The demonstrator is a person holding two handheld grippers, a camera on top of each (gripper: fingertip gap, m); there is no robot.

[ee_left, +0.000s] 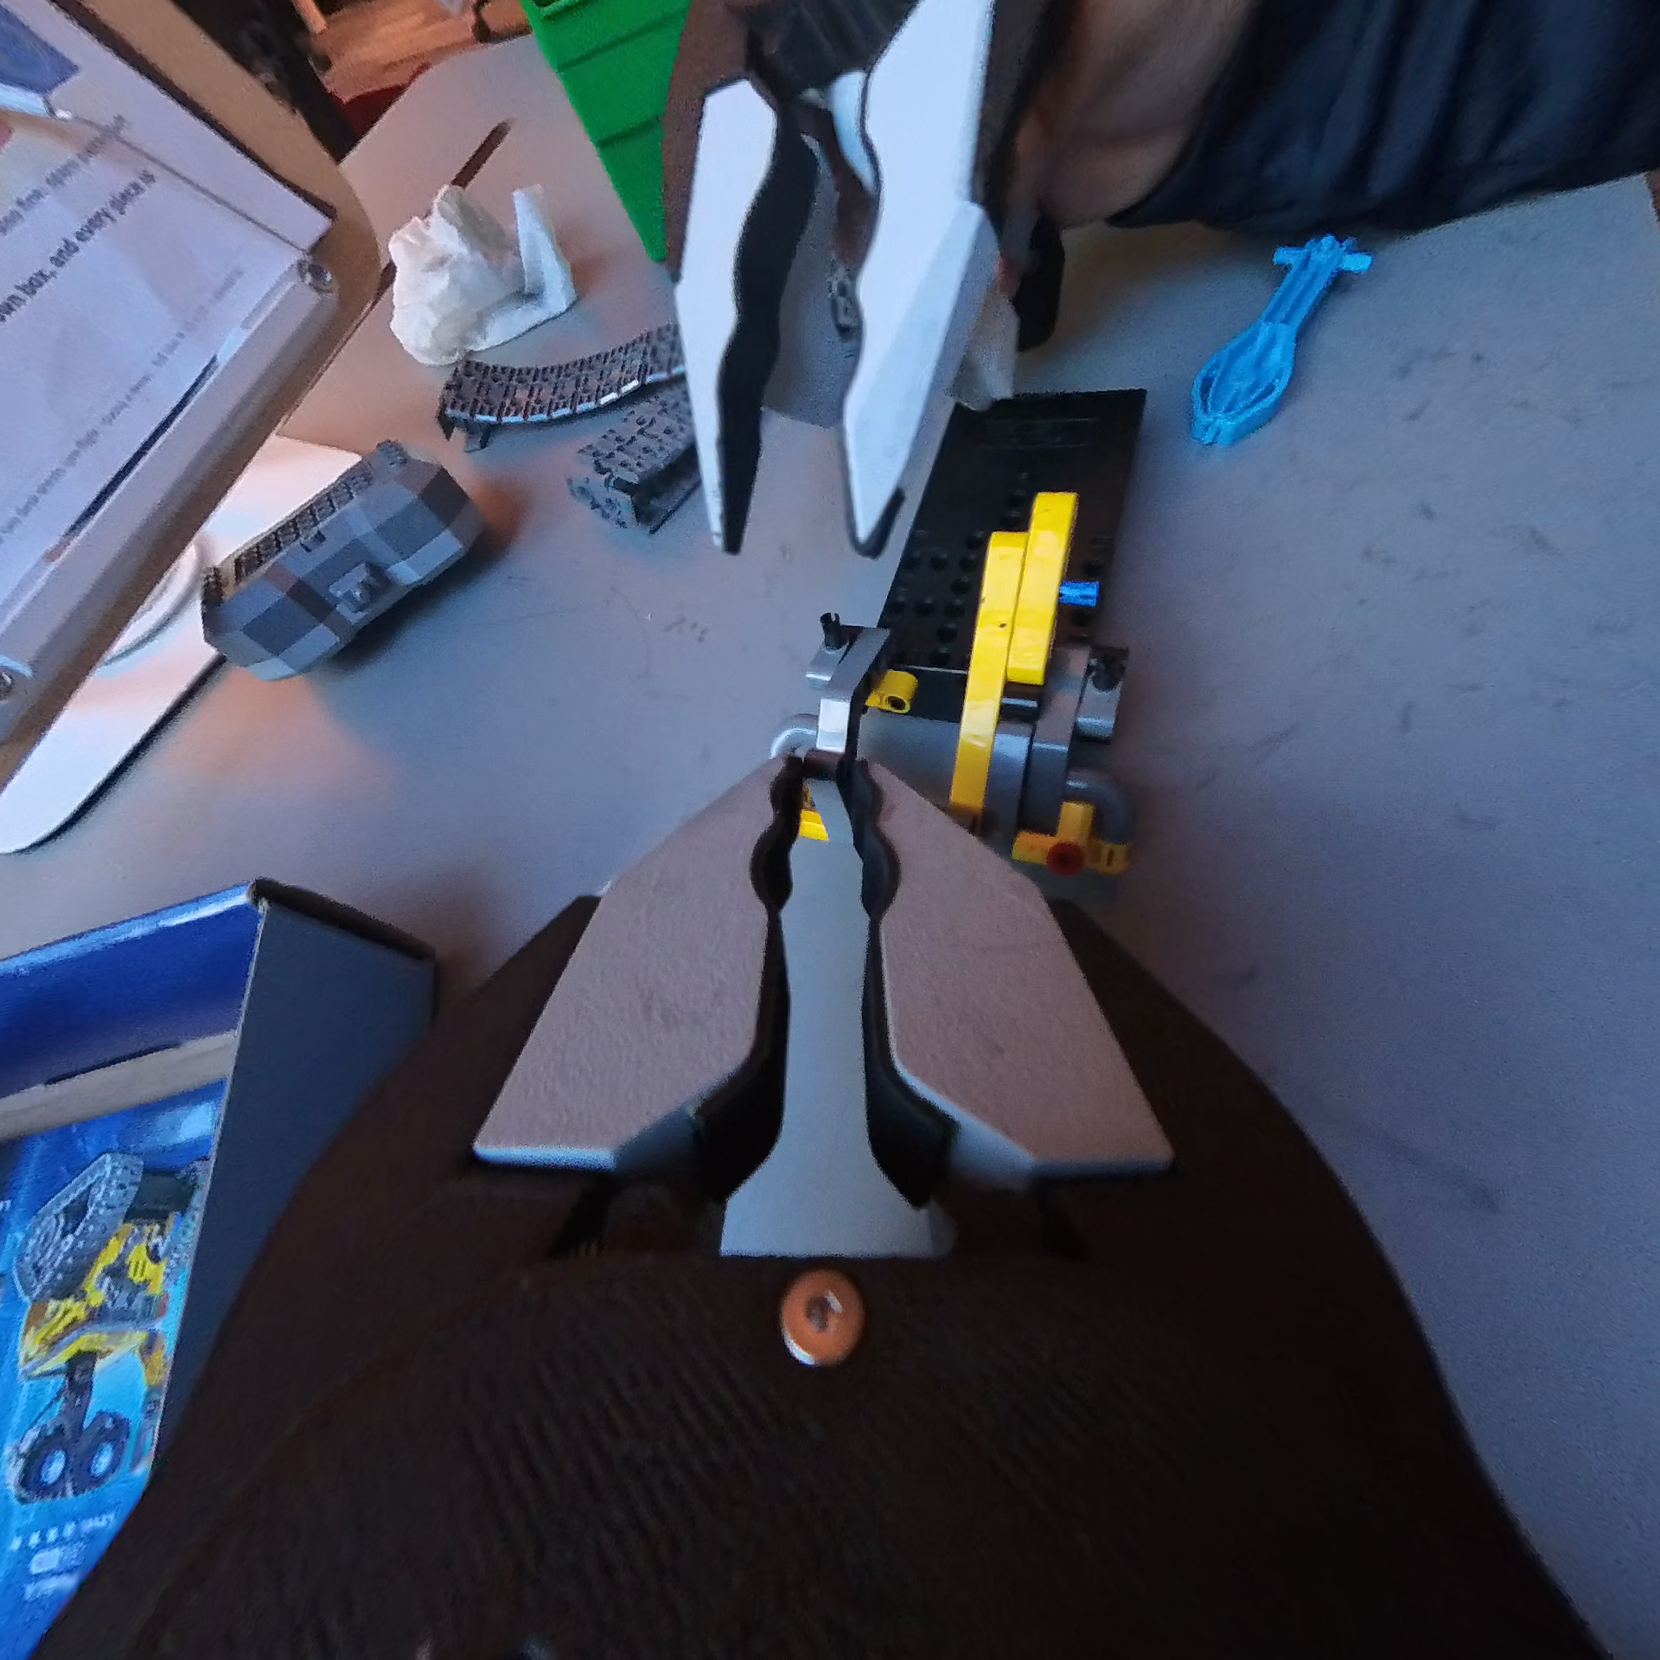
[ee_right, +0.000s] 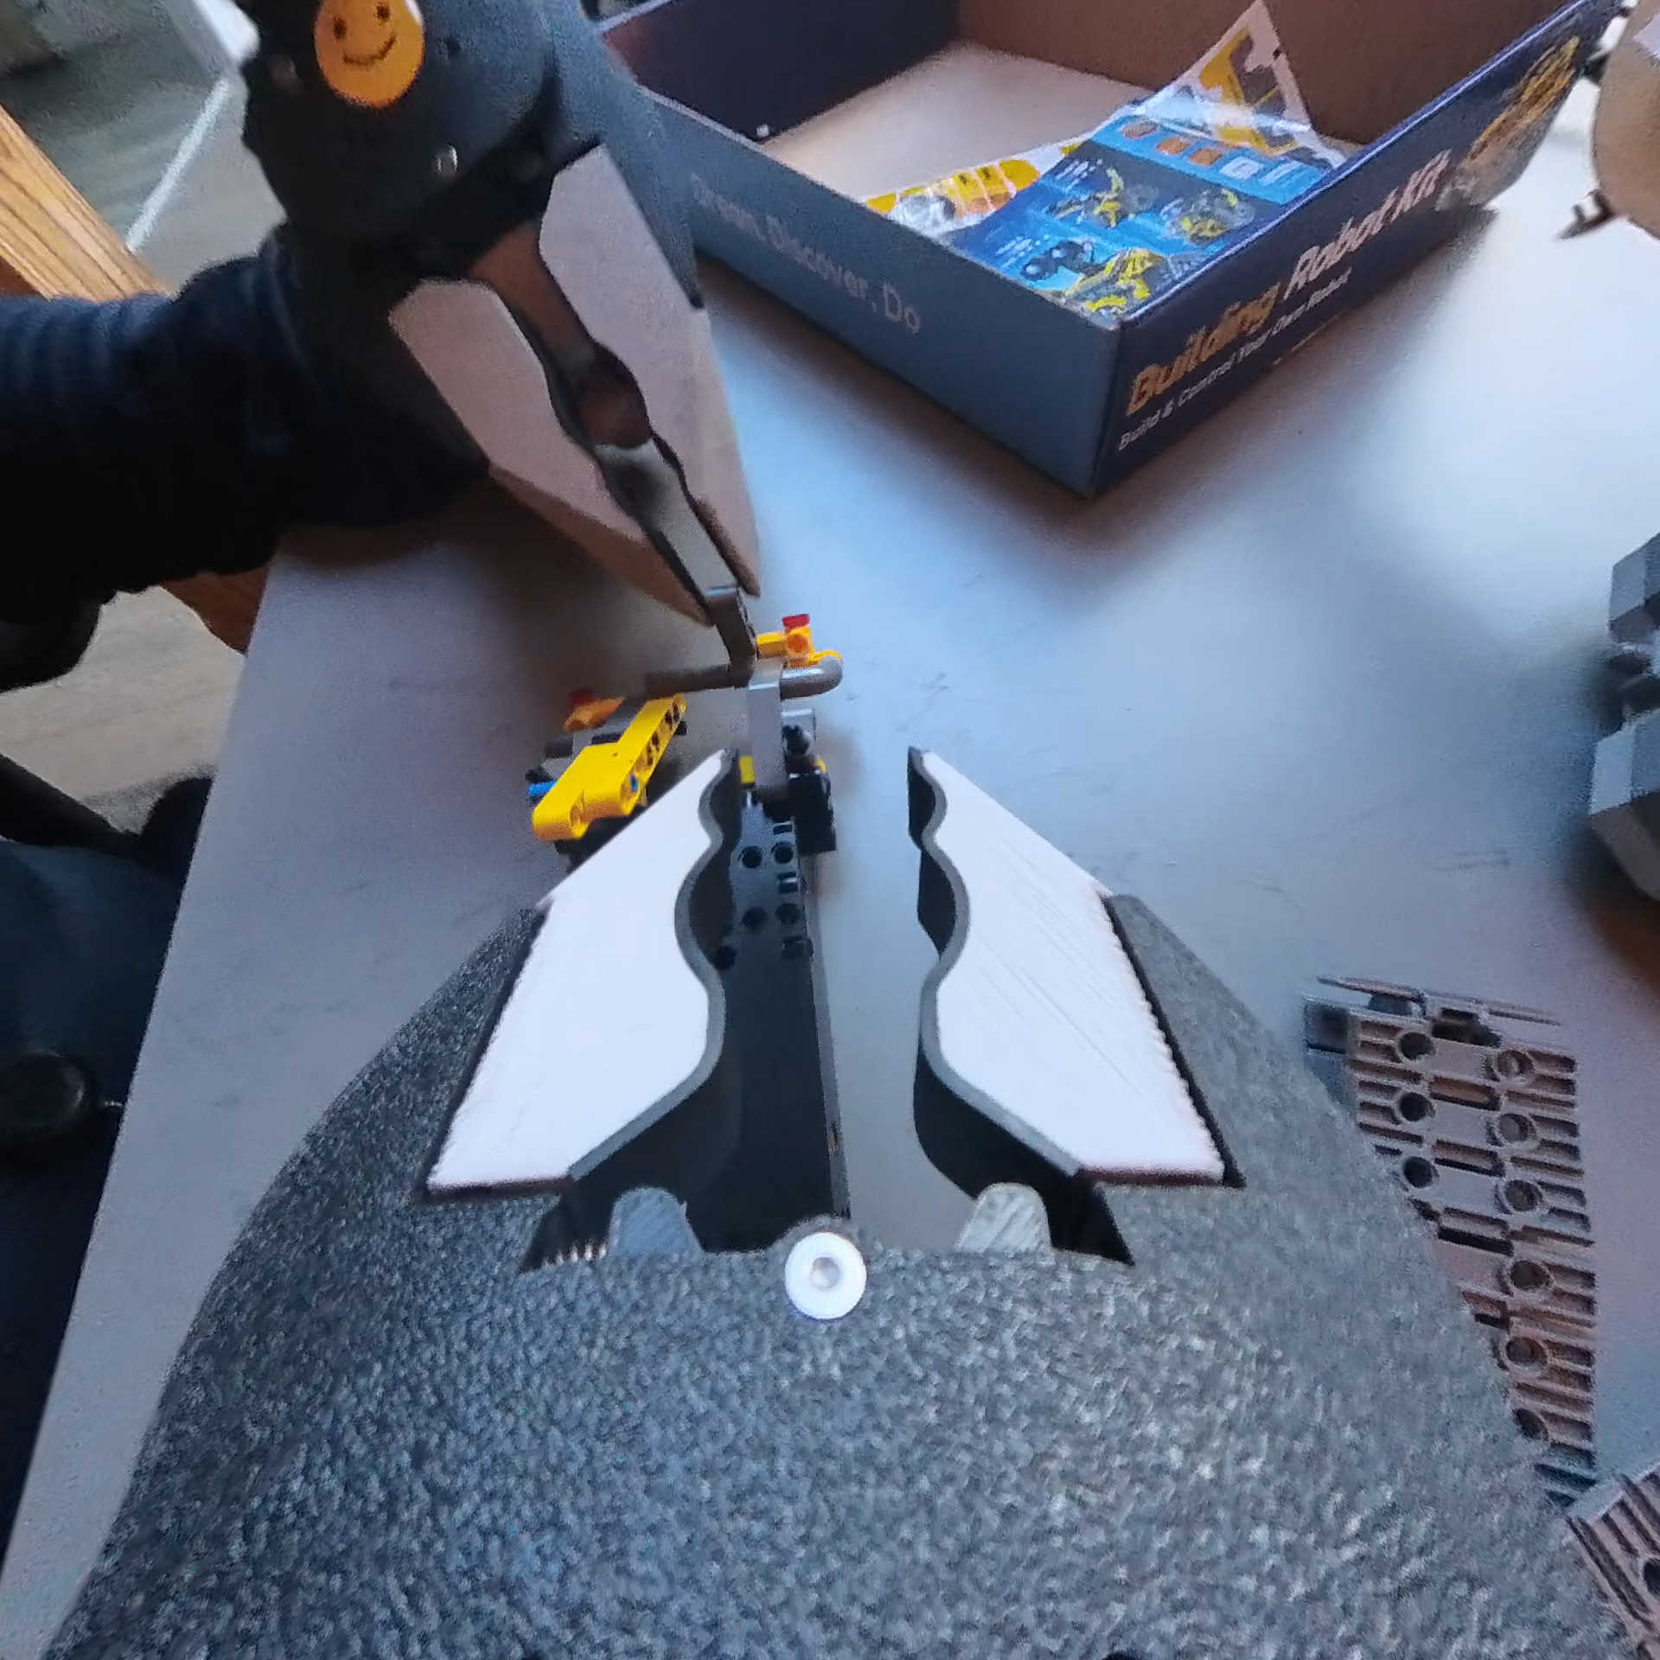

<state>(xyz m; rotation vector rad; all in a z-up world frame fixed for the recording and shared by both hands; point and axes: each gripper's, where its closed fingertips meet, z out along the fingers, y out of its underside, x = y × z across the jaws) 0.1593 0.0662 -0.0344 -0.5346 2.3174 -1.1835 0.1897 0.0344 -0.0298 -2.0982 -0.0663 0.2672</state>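
A small brick model [ee_left: 1006, 647] lies on the grey table: a black holed plate [ee_left: 1015, 467] with yellow beams [ee_left: 1033, 584] and grey parts. My left gripper [ee_left: 822, 774] is shut on a light grey angled beam [ee_left: 840, 701] at the model's near corner. In the right wrist view the left gripper [ee_right: 732, 604] comes in from the upper left and pinches that beam [ee_right: 763, 719]. My right gripper [ee_right: 822, 763] is open and empty, just above the black plate [ee_right: 772, 907], with its tips close to the beam. It also shows from above in the left wrist view [ee_left: 799, 539].
A blue cardboard box [ee_right: 1060, 359] with booklets stands near the table edge. Grey track strips [ee_left: 566, 386] [ee_right: 1482, 1168], a grey blocky shell [ee_left: 350, 557], crumpled tissue [ee_left: 458, 269], a blue plastic tool [ee_left: 1267, 341], a green bin [ee_left: 620, 108] and a printed sheet on a stand [ee_left: 135, 296] surround the model. Across from one pair of fingers to the other is roughly 5 centimetres.
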